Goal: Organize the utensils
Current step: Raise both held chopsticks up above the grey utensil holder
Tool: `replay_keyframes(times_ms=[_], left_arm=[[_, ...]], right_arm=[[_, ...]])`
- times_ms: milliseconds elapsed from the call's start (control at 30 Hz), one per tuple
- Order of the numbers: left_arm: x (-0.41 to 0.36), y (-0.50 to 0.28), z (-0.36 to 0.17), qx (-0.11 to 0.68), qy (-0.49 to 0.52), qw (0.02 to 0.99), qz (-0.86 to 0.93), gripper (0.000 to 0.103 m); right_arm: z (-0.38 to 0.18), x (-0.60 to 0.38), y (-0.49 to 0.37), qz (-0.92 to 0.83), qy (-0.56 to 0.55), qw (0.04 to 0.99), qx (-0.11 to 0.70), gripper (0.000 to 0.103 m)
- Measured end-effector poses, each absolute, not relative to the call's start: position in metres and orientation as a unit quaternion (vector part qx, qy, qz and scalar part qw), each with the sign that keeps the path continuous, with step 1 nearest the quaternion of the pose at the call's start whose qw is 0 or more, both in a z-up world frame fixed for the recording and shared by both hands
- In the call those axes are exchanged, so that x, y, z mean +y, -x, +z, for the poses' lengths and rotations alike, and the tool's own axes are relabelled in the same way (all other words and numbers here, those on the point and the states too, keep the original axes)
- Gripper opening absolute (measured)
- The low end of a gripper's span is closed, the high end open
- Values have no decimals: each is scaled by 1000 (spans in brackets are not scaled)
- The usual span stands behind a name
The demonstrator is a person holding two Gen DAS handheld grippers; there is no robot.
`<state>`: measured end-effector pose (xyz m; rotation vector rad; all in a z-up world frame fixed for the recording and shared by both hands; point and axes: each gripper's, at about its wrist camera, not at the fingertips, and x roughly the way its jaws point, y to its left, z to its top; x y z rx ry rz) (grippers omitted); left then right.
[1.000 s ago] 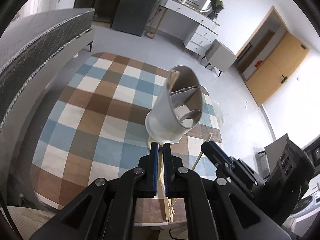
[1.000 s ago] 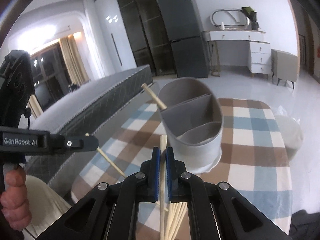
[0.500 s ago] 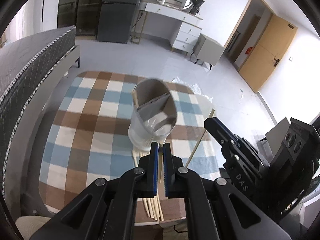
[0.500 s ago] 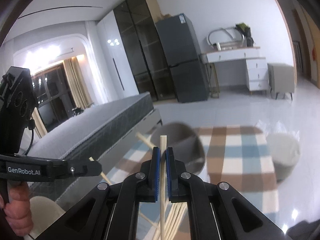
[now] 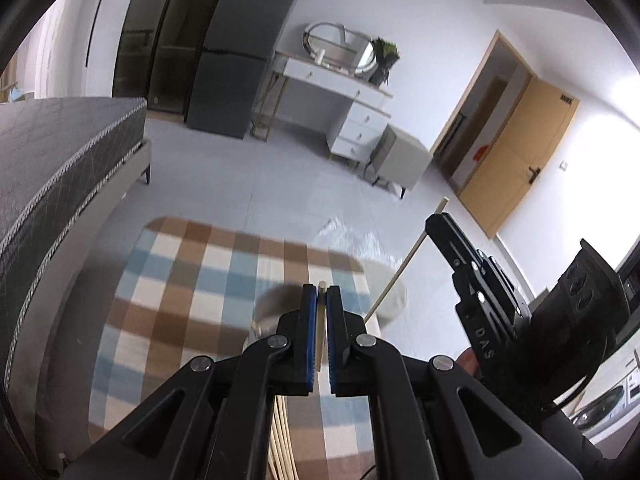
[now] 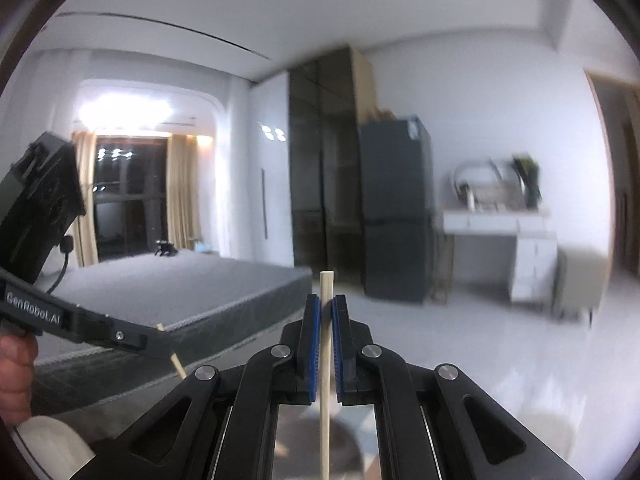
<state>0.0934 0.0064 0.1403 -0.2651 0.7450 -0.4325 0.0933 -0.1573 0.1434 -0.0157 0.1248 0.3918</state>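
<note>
As both hands rise, holder (image 5: 276,304) drops low, blurred behind left gripper (image 5: 319,300). Each clamps one chopstick: left (image 5: 319,320), right gripper (image 6: 327,312) on stick (image 6: 325,360). Lifted clear; insertion into holder likely next.

The left tongs (image 5: 319,300) were clamped on a pale wooden chopstick (image 5: 320,324) whose tip showed just above the blue pads. Below them lay a table with a blue, brown and white checked cloth (image 5: 192,280), a blurred grey utensil holder (image 5: 276,300) and more chopsticks (image 5: 282,436) at the near edge. To the right, the right tongs (image 5: 434,220) pinched another chopstick (image 5: 394,272) that slanted up. A grey bed (image 5: 52,168) stood at left.
</note>
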Motion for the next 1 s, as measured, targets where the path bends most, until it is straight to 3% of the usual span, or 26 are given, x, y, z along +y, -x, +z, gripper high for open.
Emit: replay_keyframes(times_ms=[167, 500, 1000], left_arm=[[15, -116, 148, 340, 132, 909, -201, 0], [20, -155, 118, 352, 126, 909, -184, 0], [26, -167, 83, 389, 136, 894, -179, 0]], right_arm=[[149, -130, -123, 226, 34, 972, 50, 5], [108, -111, -170, 256, 40, 963, 79, 5], [61, -105, -176, 292, 90, 945, 121, 5]])
